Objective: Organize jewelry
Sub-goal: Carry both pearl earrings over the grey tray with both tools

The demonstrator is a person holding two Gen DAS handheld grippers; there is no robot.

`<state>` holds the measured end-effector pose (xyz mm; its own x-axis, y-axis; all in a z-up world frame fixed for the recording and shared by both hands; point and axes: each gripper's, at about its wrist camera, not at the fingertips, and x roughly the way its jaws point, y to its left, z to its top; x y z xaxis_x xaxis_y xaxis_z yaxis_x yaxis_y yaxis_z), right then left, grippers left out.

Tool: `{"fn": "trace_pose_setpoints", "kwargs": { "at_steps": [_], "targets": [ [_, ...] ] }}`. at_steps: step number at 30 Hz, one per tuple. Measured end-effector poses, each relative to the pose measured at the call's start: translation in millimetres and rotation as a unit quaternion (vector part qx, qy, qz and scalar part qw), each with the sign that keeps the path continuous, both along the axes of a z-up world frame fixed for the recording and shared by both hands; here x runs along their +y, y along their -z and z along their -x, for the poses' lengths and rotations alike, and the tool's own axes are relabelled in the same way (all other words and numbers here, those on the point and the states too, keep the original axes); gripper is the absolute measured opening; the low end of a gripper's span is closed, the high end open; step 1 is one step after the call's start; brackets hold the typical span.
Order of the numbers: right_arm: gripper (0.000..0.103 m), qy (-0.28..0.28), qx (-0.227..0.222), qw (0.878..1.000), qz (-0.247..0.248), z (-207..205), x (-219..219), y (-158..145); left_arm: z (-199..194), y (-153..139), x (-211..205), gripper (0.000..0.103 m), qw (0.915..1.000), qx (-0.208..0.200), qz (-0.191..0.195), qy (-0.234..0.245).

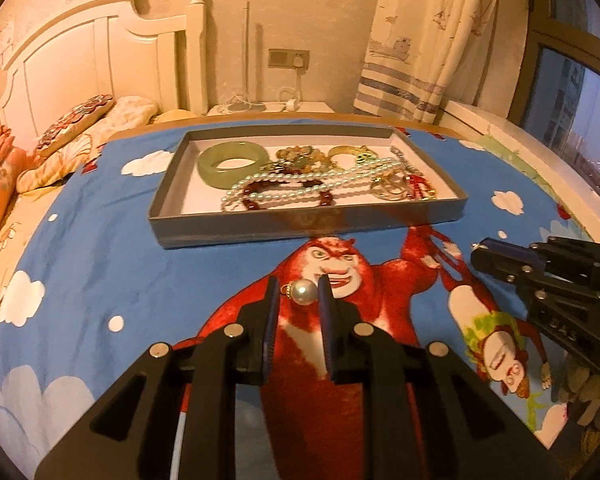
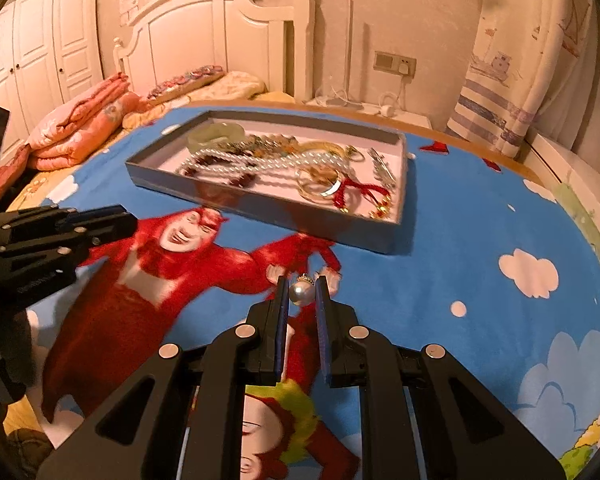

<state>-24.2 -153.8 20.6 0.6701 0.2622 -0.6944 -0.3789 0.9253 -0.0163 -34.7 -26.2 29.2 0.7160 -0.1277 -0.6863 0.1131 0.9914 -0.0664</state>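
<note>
My left gripper (image 1: pixel 298 294) and right gripper (image 2: pixel 302 293) each pinch a pearl earring (image 1: pixel 304 291) between the fingers, held short of the jewelry tray (image 1: pixel 300 228) on the desk, I judge to drop them in as a pair; contact on the left pad looks unclear.

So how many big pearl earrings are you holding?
2. One pearl earring sits between the left gripper's jaws, another pearl earring between the right gripper's. More may hide in the tray.
</note>
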Motion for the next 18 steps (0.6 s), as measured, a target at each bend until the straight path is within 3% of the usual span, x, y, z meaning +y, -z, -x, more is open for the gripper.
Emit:
{"fn": "trace_pose_setpoints", "kwargs": {
  "at_steps": [18],
  "targets": [
    [0.013, -0.010, -0.040, 0.999, -0.020, -16.7, 26.7, -25.4, -11.1, -14.3, 15.9, 0.019, 0.9989, -0.021, -0.029, -0.029]
  ]
}}
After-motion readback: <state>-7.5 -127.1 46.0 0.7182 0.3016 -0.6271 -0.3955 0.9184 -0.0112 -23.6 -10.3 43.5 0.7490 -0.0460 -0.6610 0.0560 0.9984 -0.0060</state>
